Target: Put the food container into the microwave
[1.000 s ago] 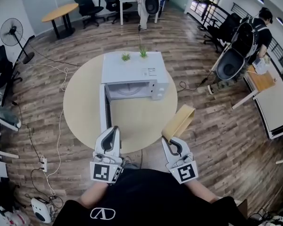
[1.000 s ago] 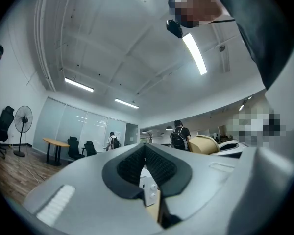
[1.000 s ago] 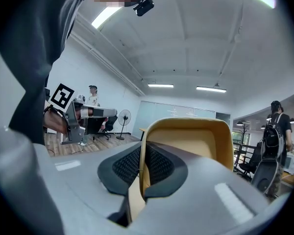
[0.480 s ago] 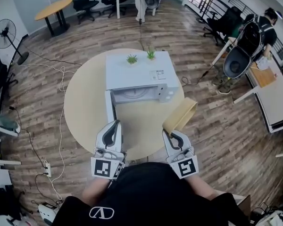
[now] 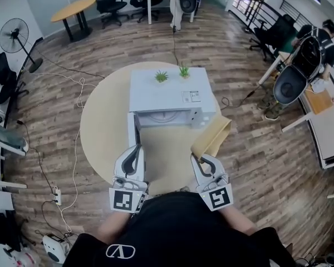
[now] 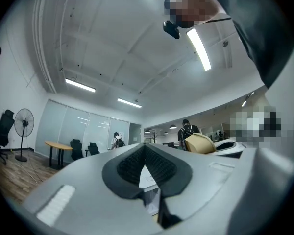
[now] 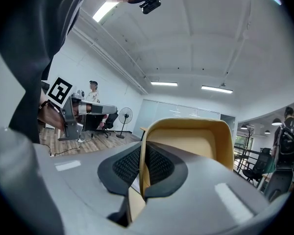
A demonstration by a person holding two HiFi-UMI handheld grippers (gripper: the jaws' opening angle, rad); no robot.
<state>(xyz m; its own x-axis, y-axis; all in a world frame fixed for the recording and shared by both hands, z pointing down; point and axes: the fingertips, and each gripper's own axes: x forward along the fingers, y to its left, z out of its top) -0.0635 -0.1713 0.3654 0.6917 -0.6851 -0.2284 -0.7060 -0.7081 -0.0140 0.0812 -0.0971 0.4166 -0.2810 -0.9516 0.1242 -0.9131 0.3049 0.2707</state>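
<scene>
We hold the food container (image 5: 212, 138) by its wall in the right gripper (image 5: 202, 159), fingers clamped. The left gripper (image 5: 134, 152) has its fingers together, empty. The microwave (image 5: 168, 93) on the desk (image 5: 100, 127) stands open; 1 step left: insertion.

The room was bright and evenly lit by long ceiling lamps (image 6: 201, 48), which showed as white, overexposed strips in the 2 tool views. In the head view the table (image 5: 100, 127) and the wooden floor (image 5: 228, 43) carried only soft, weak shadows. All 3 pictures were strongly bent at the edges, and both tool views had dark rounded corners. Close to the lens, the left tool (image 6: 146, 153), the right tool (image 7: 143, 153) and the food container (image 7: 196, 141) looked slightly soft.
</scene>
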